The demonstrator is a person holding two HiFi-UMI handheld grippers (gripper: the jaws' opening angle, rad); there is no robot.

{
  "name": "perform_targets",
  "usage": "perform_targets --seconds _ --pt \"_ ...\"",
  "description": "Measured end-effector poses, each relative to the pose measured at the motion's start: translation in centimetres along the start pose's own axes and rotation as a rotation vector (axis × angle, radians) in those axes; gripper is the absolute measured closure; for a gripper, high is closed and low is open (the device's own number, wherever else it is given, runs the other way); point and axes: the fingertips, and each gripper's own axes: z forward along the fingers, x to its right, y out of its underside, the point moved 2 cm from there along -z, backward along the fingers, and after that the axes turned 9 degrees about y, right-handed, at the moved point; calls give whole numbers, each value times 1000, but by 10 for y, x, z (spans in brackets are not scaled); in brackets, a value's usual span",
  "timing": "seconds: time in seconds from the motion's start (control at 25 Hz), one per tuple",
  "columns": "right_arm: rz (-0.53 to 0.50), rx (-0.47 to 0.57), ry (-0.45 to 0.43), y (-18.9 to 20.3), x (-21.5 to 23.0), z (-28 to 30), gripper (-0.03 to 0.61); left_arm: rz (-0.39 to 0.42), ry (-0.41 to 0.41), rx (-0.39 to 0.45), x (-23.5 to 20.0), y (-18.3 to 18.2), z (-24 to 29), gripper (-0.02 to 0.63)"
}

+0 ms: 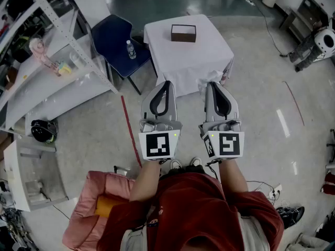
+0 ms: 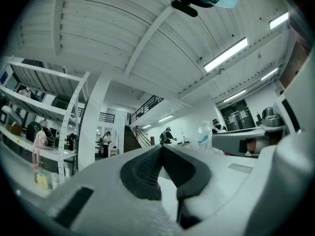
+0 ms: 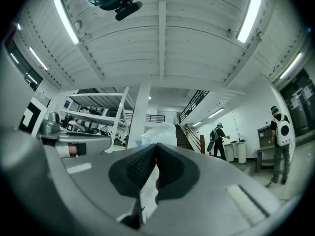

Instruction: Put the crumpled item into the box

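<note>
Right gripper view shows the right gripper [image 3: 156,147] with its dark ribbed pads closed on the crumpled item [image 3: 160,131]. The item is a wad of translucent whitish plastic that sticks up past the tips and also shows pale in the slit lower down between the jaws. In the left gripper view the left gripper [image 2: 161,149] has its jaws pressed tip to tip with nothing between them.

In the head view the person holds both grippers side by side and apart from each other, pointing toward a table [image 1: 209,61] draped in white cloth. The brown box [image 1: 183,33] sits near the table's far edge, well apart from the grippers. A blue chair [image 1: 112,41] stands just left of the table with a water bottle [image 1: 131,49] on its seat. White shelving [image 1: 63,82] runs along the left.
</note>
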Motion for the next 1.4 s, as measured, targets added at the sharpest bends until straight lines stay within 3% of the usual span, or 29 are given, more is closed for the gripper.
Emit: perform_targets --seconds 0.6,0.84,1.08,1.4 --pt "38 3 -5 7 74 3 575 -1 5 7 56 5 54 611" --pt "58 10 -31 16 105 12 575 -7 -17 -17 75 16 81 611" --pt "87 10 -41 30 136 13 575 36 -31 -60 97 31 95 611" --pt "82 -9 -55 44 146 36 575 19 -30 -53 90 46 121 611"
